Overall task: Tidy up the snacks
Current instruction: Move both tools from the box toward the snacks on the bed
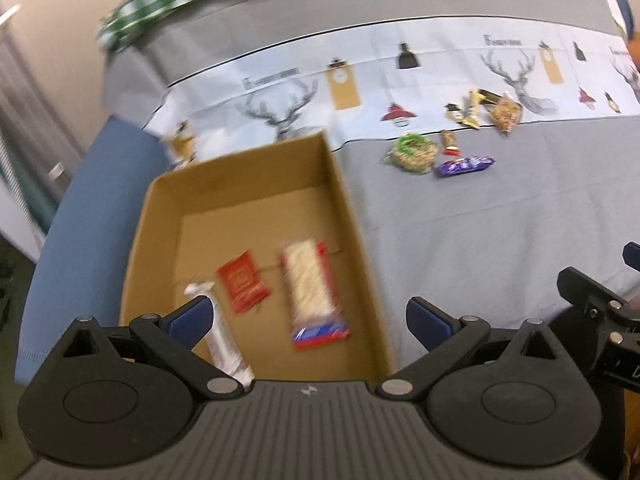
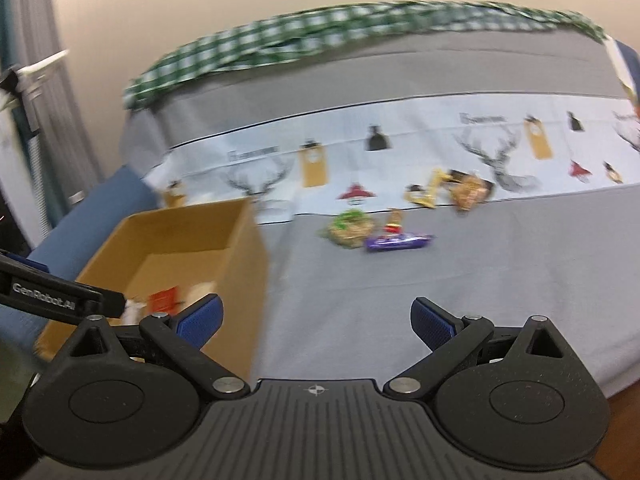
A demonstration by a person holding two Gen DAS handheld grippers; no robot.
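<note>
Now we hover both grippers, left gripper (image 1: 308,316) and right gripper (image 2: 316,318), jaws apart and empty, since the box (image 1: 352,216) holds three snacks while the purple bar (image 2: 398,242) waits outside.

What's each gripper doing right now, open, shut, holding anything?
Left gripper: open, empty, above the cardboard box.
Right gripper: open, empty, above the grey cloth.

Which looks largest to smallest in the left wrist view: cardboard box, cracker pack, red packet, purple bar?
1. Cardboard box
2. Cracker pack
3. Red packet and purple bar: look alike; the bar lies farther from the camera, so unranked.
</note>
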